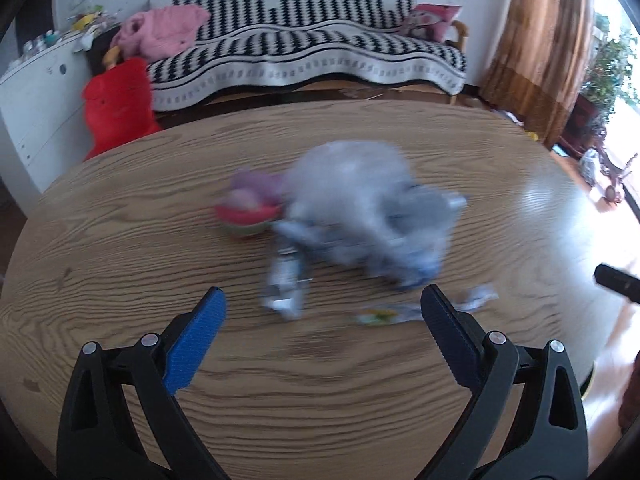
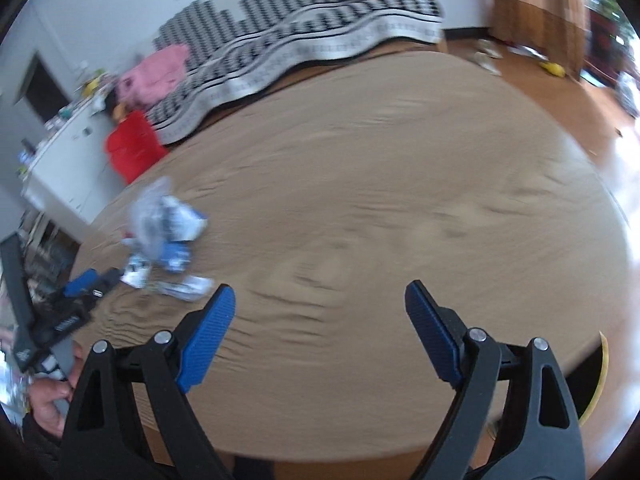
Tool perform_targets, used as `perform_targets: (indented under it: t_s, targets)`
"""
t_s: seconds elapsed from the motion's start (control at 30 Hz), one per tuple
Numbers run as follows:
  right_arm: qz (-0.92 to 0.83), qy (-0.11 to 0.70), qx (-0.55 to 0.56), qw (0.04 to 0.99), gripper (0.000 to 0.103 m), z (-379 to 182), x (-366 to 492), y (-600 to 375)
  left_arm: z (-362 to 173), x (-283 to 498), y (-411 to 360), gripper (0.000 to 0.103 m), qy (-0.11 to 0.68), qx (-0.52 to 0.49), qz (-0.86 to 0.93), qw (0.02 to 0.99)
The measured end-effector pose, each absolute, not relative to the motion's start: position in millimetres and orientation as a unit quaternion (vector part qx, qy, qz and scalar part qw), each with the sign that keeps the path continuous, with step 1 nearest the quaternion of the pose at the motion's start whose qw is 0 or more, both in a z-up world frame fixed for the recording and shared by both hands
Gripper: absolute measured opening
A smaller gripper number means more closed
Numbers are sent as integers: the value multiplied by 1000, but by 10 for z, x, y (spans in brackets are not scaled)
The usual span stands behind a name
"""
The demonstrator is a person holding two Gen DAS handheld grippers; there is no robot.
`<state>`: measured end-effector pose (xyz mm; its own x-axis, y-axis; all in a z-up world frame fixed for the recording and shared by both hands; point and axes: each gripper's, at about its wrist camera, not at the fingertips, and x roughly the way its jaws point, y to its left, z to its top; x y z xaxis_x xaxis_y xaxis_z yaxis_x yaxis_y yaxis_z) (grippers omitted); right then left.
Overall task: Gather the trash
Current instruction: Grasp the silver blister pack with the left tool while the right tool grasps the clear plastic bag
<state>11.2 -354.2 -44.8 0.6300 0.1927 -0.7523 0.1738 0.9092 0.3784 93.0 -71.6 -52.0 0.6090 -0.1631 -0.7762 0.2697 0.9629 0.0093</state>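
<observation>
A blurred heap of trash, a clear plastic bag with blue-and-white wrappers (image 1: 360,220), lies mid-table on the round wooden table (image 1: 120,248). Small wrappers (image 1: 380,315) lie just in front of it. My left gripper (image 1: 323,304) is open and empty, just short of the heap. In the right wrist view the same heap (image 2: 164,232) lies at the table's left side. My right gripper (image 2: 320,300) is open and empty over bare table (image 2: 400,184), well right of the heap. The left gripper's blue fingertip (image 2: 82,282) shows there beside the heap.
A small red-and-green bowl-like object (image 1: 248,218) with something pink in it sits left of the heap. Behind the table stand a black-and-white covered sofa (image 1: 312,48), a red plush (image 1: 118,108), a white cabinet (image 1: 32,92) and a brown curtain (image 1: 536,40).
</observation>
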Motion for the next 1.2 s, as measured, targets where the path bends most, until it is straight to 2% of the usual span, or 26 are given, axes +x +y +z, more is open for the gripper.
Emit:
perform_targets:
  t_s: [0.17,0.4,0.47,0.63,0.67,0.7,0.73,0.77,0.8,0.83,0.9,0.97,1.03,1.2]
  targets:
    - [69,424,205,880,84,-412,524,-2919,-664,1095,-419,95,429,63,-107,895]
    - [104,428,199,876,84,-476,942,-2388,-835,1351,-462,93,431,67,-117,892]
    - [108,431,193,875,84,-506,1057,-2264,-892,1387,-472,84,438,64,-114,889]
    - [115,433,188,874,77,-565,1257,-2052,-970,1492,-410,49,456,43,-107,882]
    - [112,433,183,875,72,-571,1276,-2031,-961,1484,-427,43,455,45,-106,883]
    - [113,435,180,875,63,-580,1294,-2008,-955,1480,-424,36,456,45,-109,882]
    - [115,436,181,874,58,-599,1286,-2018,-952,1475,-425,34,457,43,-109,882]
    - [117,436,182,873,44,-606,1289,-2010,-939,1461,-413,33,457,38,-110,882]
    - [119,438,181,872,22,-609,1286,-2000,-922,1448,-404,31,457,35,-111,882]
    - [119,437,180,873,15,-597,1276,-1992,-901,1439,-396,31,457,35,-109,882]
    - [121,428,180,878,8,-536,1218,-1998,-845,1402,-373,30,457,31,-106,883]
    - [127,411,177,885,6,-403,1115,-1998,-767,1364,-349,29,454,25,-104,885]
    - [132,394,178,892,4,-279,1011,-2038,-672,1300,-333,25,451,19,-108,886]
    - [125,361,180,907,4,1,673,-2257,-377,1103,-329,23,430,15,-109,896]
